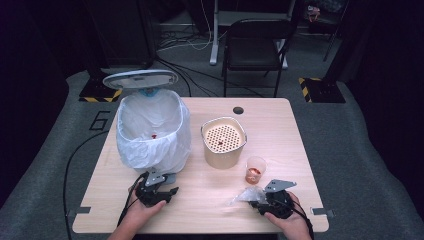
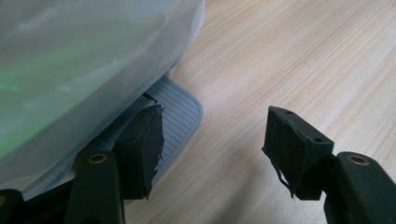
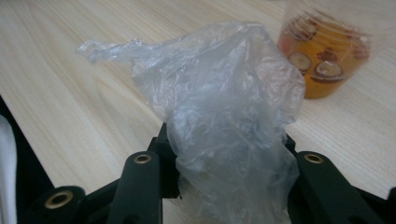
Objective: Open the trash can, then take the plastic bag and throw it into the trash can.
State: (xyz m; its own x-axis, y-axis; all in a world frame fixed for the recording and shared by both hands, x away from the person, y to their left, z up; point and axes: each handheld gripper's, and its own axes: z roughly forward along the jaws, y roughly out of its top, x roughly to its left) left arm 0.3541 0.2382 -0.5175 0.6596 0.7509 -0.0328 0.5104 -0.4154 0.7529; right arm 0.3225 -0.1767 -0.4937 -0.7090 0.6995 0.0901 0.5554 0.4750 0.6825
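Note:
A pedal bin (image 1: 152, 132) lined with a white bag (image 2: 84, 60) stands at the table's left, its lid (image 1: 140, 78) raised. My left gripper (image 1: 159, 192) sits at the bin's foot. In the left gripper view its jaws (image 2: 219, 144) are apart with bare table between them, and one pad lies over the grey ribbed pedal (image 2: 180, 112). My right gripper (image 1: 257, 202) rests near the front right edge. A crumpled clear plastic bag (image 3: 229, 121) rises from between its jaws (image 3: 226, 154), which are closed on it. The plastic hides the pads.
A clear cup (image 1: 255, 170) of amber liquid with fruit pieces (image 3: 324, 56) stands just beyond the right gripper. A beige container with a perforated insert (image 1: 223, 142) sits mid-table. The wooden table (image 1: 200, 200) has a cable hole at the back, and a chair (image 1: 255, 45) stands behind it.

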